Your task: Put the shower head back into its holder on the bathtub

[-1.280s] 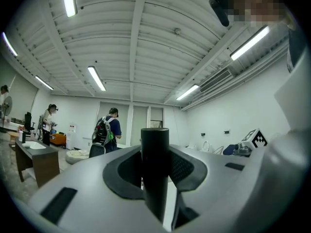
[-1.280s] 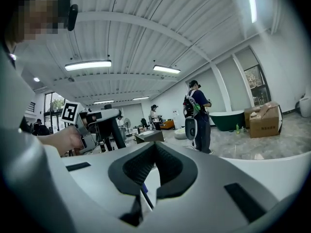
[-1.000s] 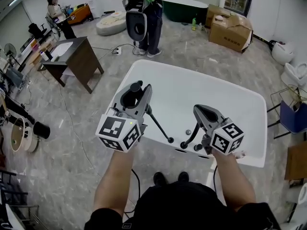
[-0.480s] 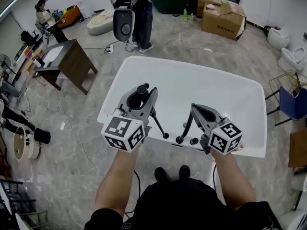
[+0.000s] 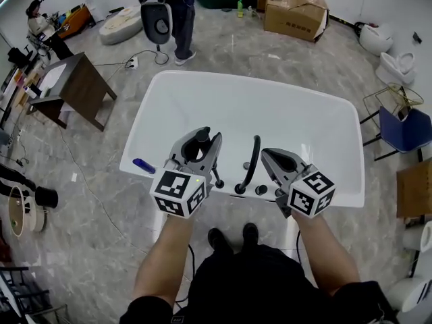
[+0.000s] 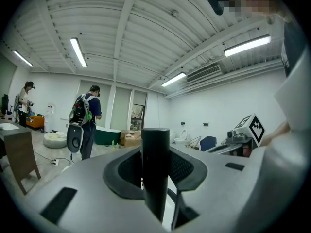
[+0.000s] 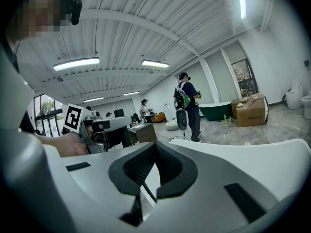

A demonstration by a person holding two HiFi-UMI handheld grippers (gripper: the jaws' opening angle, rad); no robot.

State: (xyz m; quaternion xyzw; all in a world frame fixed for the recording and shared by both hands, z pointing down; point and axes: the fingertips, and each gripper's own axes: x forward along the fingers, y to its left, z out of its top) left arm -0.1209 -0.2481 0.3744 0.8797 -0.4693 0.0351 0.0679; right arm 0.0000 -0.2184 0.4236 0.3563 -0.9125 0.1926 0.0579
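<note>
Two grippers above near rim of white bathtub (image 5: 290, 117). Left gripper (image 5: 201, 144): clamped on black shower head (image 6: 155, 164), upright between its jaws, hose (image 5: 217, 176) trailing down to rim. Right gripper (image 5: 268, 157): pinched together, empty, just right of curved black spout (image 5: 254, 155) standing between both. Small blue item (image 5: 143, 165) on rim, further left.

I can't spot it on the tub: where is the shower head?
In the head view, the black shower head is clamped in the left tongs, over the bathtub's near rim, left of the curved black tap.
</note>
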